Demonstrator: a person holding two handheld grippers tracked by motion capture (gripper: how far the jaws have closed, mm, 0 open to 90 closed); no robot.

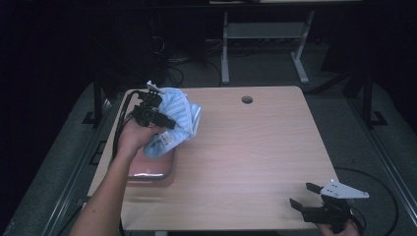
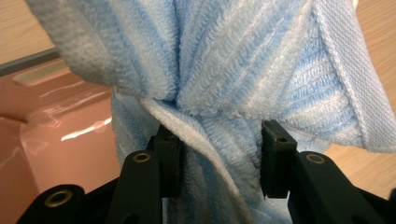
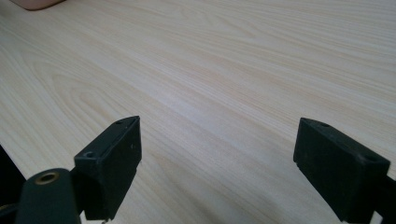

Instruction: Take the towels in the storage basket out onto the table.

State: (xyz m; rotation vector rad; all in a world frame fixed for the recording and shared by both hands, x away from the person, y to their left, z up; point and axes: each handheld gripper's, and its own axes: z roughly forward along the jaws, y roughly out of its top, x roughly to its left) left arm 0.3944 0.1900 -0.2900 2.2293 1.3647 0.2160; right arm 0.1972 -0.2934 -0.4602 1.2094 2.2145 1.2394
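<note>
A bunched blue and white striped towel (image 1: pixel 178 120) hangs above the table's left side, with a printed label on its lower fold. My left gripper (image 1: pixel 169 123) is shut on the towel. In the left gripper view both pads pinch a gathered fold of the towel (image 2: pixel 219 93), and my left gripper (image 2: pixel 220 161) has cloth bulging between its jaws. Under the towel lies a pink tray (image 1: pixel 147 169) with a grey rim; the pink tray (image 2: pixel 60 126) shows glossy behind the cloth. My right gripper (image 1: pixel 306 195) rests open near the table's front right corner. The right gripper (image 3: pixel 217 163) has only bare wood between its jaws.
The wooden table (image 1: pixel 246 147) has a round cable hole (image 1: pixel 247 100) near its far edge. Beyond it stand the legs of another desk (image 1: pixel 225 54) and cables on the dark floor. A cable (image 1: pixel 118 128) trails from the left gripper over the table's left edge.
</note>
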